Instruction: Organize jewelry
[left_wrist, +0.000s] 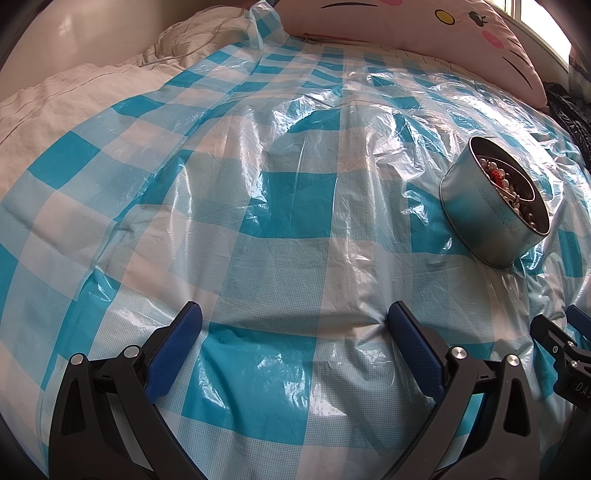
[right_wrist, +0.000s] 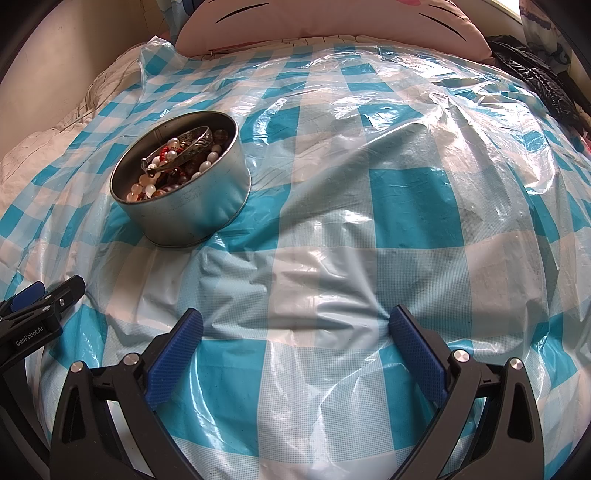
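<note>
"GenRobot.AI" is read on the left gripper (right_wrist: 295, 323), both grippers' jaws spread empty; the tin's (right_wrist: 207, 206) beads (right_wrist: 173, 166) are half hidden.

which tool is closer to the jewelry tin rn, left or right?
Hard to call, roughly even. The tin sits ahead between them: ahead-right of the left tool, ahead-left of the right tool. Both are open, empty, and short of it.

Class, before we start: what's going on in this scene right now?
A person holds two grippers over a blue-checked plastic sheet. The left gripper and right gripper both have their jaws open and empty. A round metal tin on the sheet holds beads and a silver bangle; nothing is being grasped.
</note>
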